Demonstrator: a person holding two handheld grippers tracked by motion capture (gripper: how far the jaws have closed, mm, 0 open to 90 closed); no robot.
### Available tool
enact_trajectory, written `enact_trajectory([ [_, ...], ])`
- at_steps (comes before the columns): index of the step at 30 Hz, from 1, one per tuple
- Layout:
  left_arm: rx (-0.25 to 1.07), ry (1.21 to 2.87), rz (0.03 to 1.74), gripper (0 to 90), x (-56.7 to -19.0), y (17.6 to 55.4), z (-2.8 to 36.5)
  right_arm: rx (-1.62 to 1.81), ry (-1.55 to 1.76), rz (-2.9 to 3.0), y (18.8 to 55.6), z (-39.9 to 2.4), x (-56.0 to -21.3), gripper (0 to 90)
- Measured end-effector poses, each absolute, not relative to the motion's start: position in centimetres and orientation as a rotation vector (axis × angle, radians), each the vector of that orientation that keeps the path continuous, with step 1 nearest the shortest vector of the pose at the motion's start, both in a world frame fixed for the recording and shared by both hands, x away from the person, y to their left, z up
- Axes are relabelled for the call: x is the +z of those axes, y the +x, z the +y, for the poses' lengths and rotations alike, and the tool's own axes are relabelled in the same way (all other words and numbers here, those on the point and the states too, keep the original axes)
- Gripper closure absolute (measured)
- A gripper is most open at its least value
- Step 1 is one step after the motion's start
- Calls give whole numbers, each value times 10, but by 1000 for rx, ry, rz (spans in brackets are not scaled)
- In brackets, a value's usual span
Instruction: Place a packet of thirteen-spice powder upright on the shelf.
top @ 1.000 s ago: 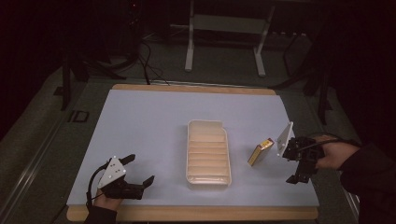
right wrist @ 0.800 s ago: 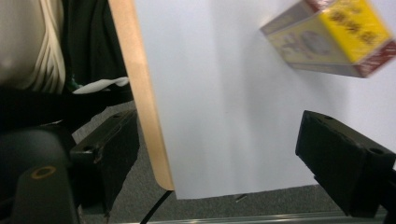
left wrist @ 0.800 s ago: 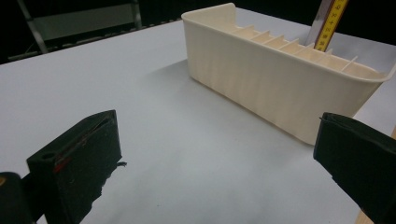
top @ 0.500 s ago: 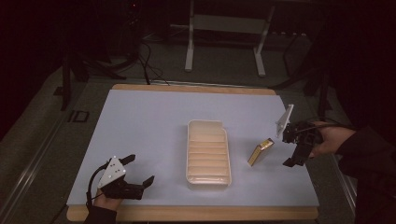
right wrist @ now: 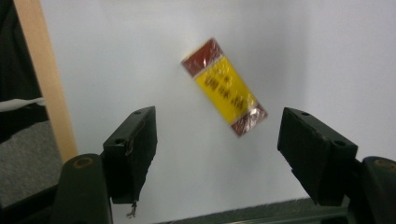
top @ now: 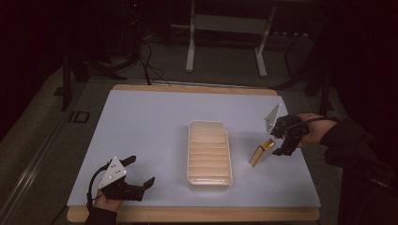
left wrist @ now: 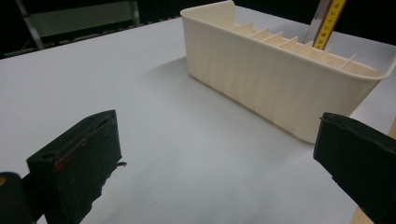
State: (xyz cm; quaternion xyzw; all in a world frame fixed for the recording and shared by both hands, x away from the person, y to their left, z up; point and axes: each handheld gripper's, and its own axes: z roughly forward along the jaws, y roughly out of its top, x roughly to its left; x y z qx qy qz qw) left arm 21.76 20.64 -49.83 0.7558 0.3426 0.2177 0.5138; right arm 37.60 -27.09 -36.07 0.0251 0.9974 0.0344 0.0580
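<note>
The left gripper (top: pixel 141 174) rests open and empty on the white table (top: pixel 141 122), the ribbed cream tray (top: pixel 209 152) beyond its jaws. The right gripper (top: pixel 280 144), jaws just narrowing with nothing between them, hovers just beside the yellow packet (top: pixel 261 153).

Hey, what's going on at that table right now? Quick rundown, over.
Left gripper open, resting near table's front edge. Right gripper open, jaws just been closing, nothing between them. Yellow packet lies beside the cream tray. Nothing in the way.
</note>
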Motion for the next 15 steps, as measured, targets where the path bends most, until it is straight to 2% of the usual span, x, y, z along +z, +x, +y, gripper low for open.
enact_trajectory([
  [15,512,1823,824,10,-500,218,206,59,-10,3040,391,-258,-390,386],
])
